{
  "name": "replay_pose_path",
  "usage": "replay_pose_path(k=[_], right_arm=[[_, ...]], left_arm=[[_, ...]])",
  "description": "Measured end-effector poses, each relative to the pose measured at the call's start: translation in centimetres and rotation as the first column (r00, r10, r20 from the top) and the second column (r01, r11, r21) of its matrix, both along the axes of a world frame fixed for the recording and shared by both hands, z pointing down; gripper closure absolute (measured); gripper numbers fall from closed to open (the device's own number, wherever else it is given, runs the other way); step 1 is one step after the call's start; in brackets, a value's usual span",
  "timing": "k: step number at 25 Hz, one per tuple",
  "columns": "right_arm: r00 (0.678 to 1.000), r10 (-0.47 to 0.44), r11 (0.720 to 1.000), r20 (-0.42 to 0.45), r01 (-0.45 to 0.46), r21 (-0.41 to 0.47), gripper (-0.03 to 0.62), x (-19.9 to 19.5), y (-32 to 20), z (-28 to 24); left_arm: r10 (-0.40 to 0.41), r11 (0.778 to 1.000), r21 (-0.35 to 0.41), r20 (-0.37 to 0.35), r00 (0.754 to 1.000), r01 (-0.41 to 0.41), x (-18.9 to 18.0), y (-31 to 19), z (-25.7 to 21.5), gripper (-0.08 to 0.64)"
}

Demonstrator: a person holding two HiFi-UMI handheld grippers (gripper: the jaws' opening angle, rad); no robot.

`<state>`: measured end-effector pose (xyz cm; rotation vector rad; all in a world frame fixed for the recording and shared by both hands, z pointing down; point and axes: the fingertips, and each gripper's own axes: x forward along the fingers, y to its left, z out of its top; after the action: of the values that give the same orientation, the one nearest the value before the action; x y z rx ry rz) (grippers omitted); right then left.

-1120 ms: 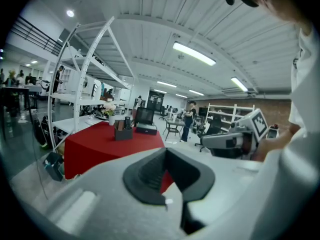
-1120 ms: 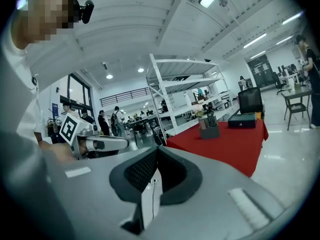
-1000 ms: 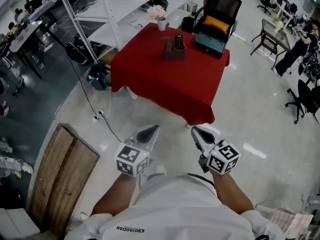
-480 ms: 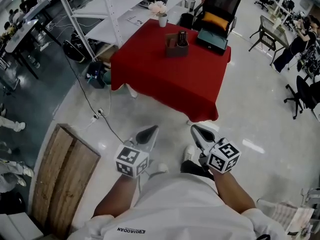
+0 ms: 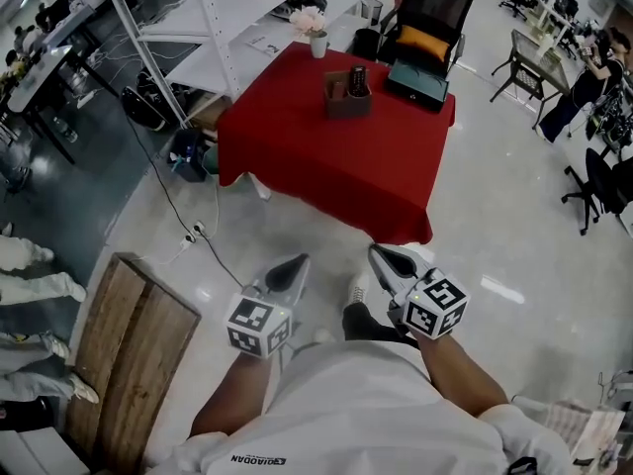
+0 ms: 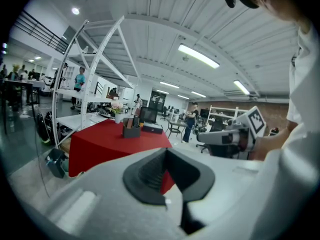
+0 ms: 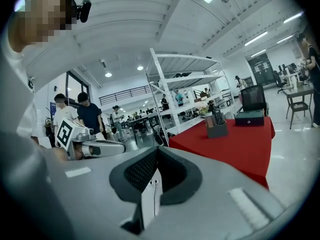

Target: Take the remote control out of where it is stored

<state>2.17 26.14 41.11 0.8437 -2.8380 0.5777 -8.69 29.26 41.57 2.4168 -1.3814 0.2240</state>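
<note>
Your remote control [image 5: 357, 75] is too small to show any buttons, and its lower end is hidden inside the holder [image 5: 346, 102]. The red cloth [image 5: 336, 161] hides everything under it. The wooden board [image 5: 129, 354] runs off the bottom edge.

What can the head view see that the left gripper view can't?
Only the head view shows the wooden board lying on the floor. Only the left gripper view shows the ceiling lights. Both show the red table, the holder on it, the white shelf and the right tool.
</note>
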Motion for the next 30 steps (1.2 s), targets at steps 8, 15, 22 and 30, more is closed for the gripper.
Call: replay_pose_path(k=[8, 15, 22, 30], right_arm=[[0.999, -0.011, 1.000, 0.032, 0.011, 0.003, 0.586, -1.3, -2.9, 0.2], [0.999, -0.013, 1.000, 0.035, 0.012, 0.022, 0.586, -1.1, -7.1, 0.0], [0.999, 0.014, 0.999, 0.042, -0.015, 0.040, 0.586, 0.2, -12.9, -0.5], [0.999, 0.020, 0.999, 0.039, -0.022, 0.040, 0.586, 1.9, -19.3, -1.0]], left_arm=[[-0.002, 1.000, -0.019, 0.048, 0.999, 0.003, -0.7, -1.4, 0.3, 0.557], [-0.016, 1.000, -0.001, 0.054, 0.998, 0.016, -0.6, -5.4, -0.3, 0.557], [-0.003, 1.000, 0.001, 0.056, 0.998, 0.003, 0.3, -11.4, -0.9, 0.557], [-0.020, 1.000, 0.005, 0.047, 0.999, 0.020, 1.4, -18.0, -1.6, 0.557]])
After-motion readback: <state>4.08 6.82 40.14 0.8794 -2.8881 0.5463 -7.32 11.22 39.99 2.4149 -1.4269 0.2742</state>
